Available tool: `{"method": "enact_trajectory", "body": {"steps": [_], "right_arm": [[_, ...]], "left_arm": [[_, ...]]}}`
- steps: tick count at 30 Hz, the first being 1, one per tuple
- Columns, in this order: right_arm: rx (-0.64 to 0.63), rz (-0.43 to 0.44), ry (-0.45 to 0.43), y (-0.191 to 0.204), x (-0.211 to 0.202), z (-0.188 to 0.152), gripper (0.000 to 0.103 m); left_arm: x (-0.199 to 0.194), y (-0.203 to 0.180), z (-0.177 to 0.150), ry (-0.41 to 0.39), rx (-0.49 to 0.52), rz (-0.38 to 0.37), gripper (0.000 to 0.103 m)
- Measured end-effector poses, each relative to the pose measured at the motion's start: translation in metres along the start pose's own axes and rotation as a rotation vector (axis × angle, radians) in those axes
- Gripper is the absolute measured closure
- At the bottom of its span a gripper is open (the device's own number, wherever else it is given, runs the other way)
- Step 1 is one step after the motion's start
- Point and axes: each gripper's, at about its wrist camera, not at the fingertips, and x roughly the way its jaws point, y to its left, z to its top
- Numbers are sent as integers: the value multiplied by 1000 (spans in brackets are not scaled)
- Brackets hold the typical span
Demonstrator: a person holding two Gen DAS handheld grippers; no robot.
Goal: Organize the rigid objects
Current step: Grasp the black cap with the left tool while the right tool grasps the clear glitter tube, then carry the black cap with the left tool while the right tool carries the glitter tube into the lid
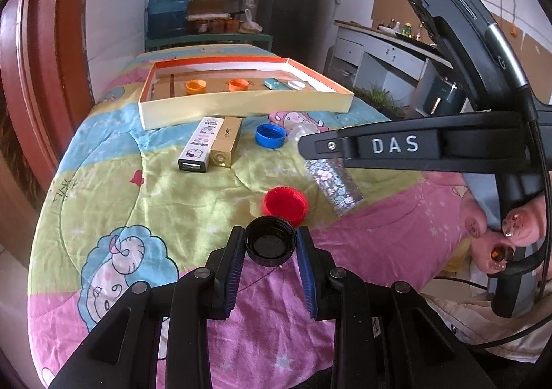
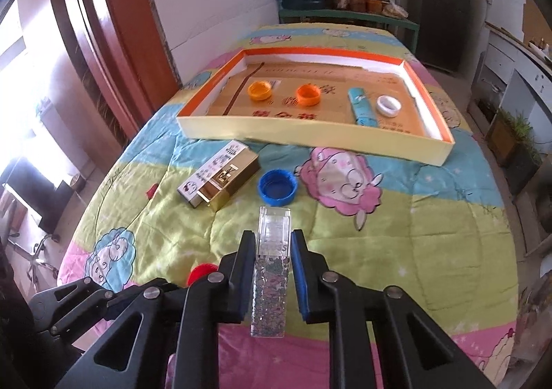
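My left gripper (image 1: 270,233) is shut on a black bottle cap (image 1: 270,246), held open side up just above the quilt. My right gripper (image 2: 272,237) is shut on a clear slim box filled with glitter (image 2: 270,271); its pads press on both long sides. In the left wrist view that glitter box (image 1: 336,185) hangs tilted under the right gripper's tip (image 1: 310,147). Loose on the quilt lie a red cap (image 1: 285,204), a blue cap (image 2: 277,187), a white cartoon box (image 2: 210,171) and a gold box (image 2: 234,178) side by side.
A shallow cardboard tray (image 2: 310,135) with an orange inner rim sits at the far side of the bed. It holds two orange caps (image 2: 259,90), a teal box (image 2: 360,106) and a white ring (image 2: 388,105). A hand (image 1: 490,233) grips the right tool's handle. Red door at left.
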Motion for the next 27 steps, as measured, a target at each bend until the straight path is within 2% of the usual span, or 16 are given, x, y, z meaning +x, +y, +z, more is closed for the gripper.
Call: {"method": "enact_trajectory", "body": {"steps": [27], "right_arm": [[-15, -35, -54, -11, -5, 27, 82]], "left_arm": [[-4, 18, 63, -80, 1, 54, 72]]}}
